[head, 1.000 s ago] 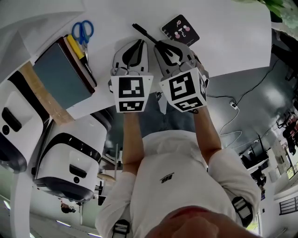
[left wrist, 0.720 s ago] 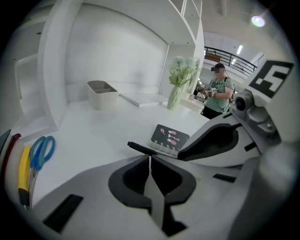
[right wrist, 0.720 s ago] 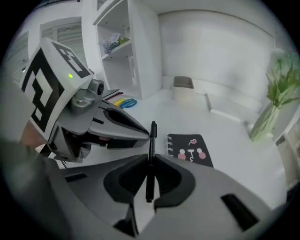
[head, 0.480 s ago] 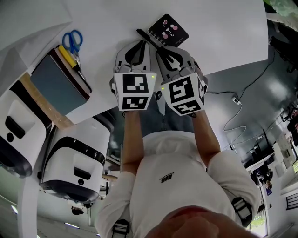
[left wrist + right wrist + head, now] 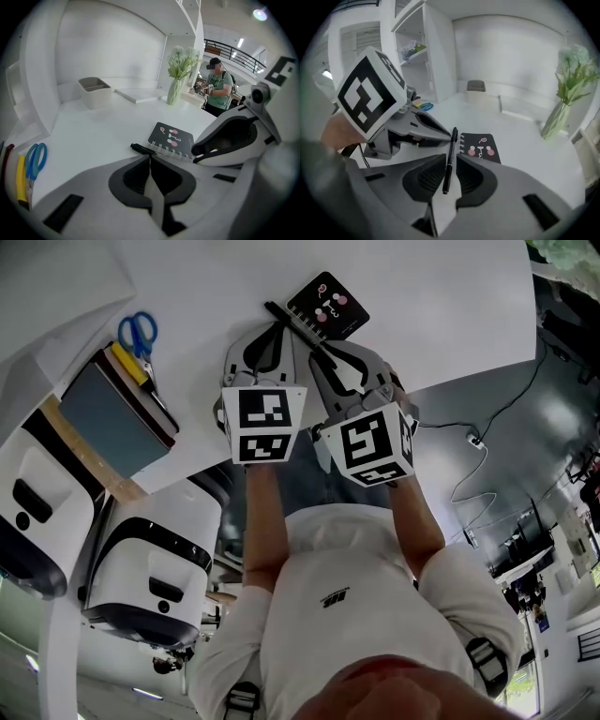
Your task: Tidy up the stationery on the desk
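Note:
A black pen (image 5: 453, 138) lies lengthwise between the jaws of my right gripper (image 5: 450, 159), which is shut on it. In the head view the pen (image 5: 279, 313) sticks out ahead of the right gripper (image 5: 321, 341), against the spiral edge of a small black notebook (image 5: 328, 304). My left gripper (image 5: 277, 329) sits close beside the right one, shut with nothing between its jaws (image 5: 150, 158). The left gripper view shows the pen's tip (image 5: 139, 149) and the notebook (image 5: 171, 139) just ahead. Blue scissors (image 5: 136, 332) and a yellow item (image 5: 126, 362) lie at the desk's left.
Stacked books (image 5: 112, 409) lie at the left desk edge. A beige organiser box (image 5: 94, 90) stands at the back of the desk, and a vase of flowers (image 5: 177, 75) at the back right. A person (image 5: 216, 90) stands in the background.
Both grippers have edged forward over the desk. The pen in the right gripper now sits against the notebook's spiral edge, where earlier it lay apart from it.

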Demonstrator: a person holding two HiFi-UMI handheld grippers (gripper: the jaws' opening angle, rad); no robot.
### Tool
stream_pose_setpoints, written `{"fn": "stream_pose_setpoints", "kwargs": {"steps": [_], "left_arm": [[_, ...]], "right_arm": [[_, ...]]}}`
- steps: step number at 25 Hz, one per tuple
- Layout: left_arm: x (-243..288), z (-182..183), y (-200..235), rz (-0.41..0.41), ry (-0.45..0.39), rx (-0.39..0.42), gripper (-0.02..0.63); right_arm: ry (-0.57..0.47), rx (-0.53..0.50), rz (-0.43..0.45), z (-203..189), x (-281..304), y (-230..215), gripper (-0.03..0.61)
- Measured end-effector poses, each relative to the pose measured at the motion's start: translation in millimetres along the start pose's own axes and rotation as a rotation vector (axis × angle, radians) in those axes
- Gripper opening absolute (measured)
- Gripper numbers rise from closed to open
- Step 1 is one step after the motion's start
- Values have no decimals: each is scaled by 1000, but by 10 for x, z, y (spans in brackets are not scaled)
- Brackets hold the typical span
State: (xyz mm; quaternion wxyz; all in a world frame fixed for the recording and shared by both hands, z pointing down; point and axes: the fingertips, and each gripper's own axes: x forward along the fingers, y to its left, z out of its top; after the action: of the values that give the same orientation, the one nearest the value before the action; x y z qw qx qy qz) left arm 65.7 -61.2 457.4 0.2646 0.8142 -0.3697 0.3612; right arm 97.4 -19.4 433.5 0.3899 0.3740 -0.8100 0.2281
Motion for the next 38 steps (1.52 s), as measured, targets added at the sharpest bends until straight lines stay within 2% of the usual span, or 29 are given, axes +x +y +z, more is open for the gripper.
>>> {"fn": "stream_pose_setpoints", "kwargs": {"steps": [3,8,21,31,38], "left_arm": [[3,18,2,8,-6,-4,0],[23,184,-1,26,-63,1,0],[183,376,-15,20,-89,28,0],[-148,217,157,38,-134,-43,0],[-499,59,444,98,-173,-93,0]], "right_arm": [[6,-4,2,-46,-37,-33,52],[11,-5,4,-85,-64,-72,49],[-14,1,-20,-32,-106,-196,44],[-39,-42,-16,207,-12,-10,44],[-61,-105,17,454,125,278,43]]}}
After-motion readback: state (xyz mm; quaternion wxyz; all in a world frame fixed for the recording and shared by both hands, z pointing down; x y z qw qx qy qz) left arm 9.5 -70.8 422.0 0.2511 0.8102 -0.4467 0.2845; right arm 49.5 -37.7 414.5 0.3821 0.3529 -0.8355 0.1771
